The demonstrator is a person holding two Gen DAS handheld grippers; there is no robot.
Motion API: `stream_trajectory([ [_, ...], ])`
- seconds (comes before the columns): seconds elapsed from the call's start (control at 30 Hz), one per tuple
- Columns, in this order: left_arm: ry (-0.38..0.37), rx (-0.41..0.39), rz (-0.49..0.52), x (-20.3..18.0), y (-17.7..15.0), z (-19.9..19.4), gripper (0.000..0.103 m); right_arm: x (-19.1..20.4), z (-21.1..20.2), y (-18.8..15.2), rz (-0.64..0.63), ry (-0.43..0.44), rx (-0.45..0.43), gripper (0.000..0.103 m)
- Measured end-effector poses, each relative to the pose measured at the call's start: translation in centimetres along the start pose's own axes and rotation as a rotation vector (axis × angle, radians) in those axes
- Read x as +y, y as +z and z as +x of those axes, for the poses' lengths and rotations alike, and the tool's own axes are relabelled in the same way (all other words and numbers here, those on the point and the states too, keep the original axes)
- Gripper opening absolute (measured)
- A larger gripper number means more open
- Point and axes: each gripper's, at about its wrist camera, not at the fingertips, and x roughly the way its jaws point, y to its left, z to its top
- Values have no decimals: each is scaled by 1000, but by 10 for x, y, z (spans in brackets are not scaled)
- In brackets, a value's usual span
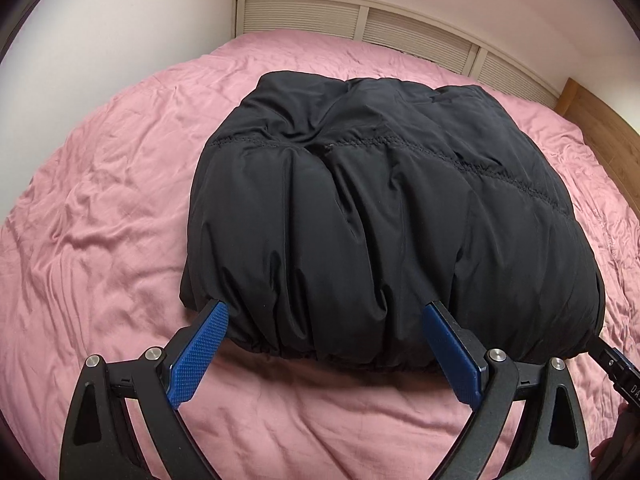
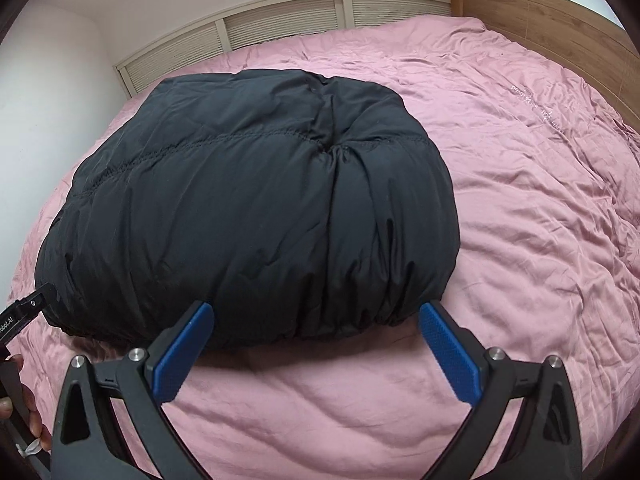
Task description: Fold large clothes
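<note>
Bed (image 1: 100, 200) with a wrinkled pink sheet fills both views; slatted panel (image 1: 420, 36) along its far edge, wood headboard (image 2: 560, 20) at the right end.

Black puffer jacket (image 1: 380, 200) lies mid-bed, nearer the near edge, already folded into a compact, thick bundle. No sleeves or hood stick out. Judging by this, the fold looks done or nearly done; what's left is maybe a last pat-down or squaring up, since the bundle is domed and puffy rather than flat.

Jacket look: matte black shell, one quilting seam running across the top, many small gathers along the near hem, which bulges and rests on the sheet.

Left gripper (image 1: 326, 312) spread wide, tips at the jacket's near hem at its left part, nothing pinched. Right gripper (image 2: 316, 312) also spread wide, at the near hem's right part, holding nothing. Blue pads (image 2: 448, 356) bare on both.
</note>
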Motion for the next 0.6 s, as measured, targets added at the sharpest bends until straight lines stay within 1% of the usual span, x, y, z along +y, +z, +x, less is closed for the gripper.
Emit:
stream_trajectory([
  [0.1, 47, 16, 57, -12, -4, -5, 96, 2, -3, -8, 12, -19, 13, 103],
  [0.2, 18, 11, 72, -21, -10, -11, 95, 4, -4, -12, 11, -27, 31, 103],
  [0.37, 42, -6, 109, -38, -20, -19, 95, 4, -3, -20, -31, -29, 61, 103],
  [0.43, 40, -18, 115, -42, -22, -24, 95, 1, -2, -22, -36, -27, 71, 103],
  [0.6, 43, -4, 123, -50, -26, -30, 95, -6, -1, -26, -53, -21, 93, 103],
])
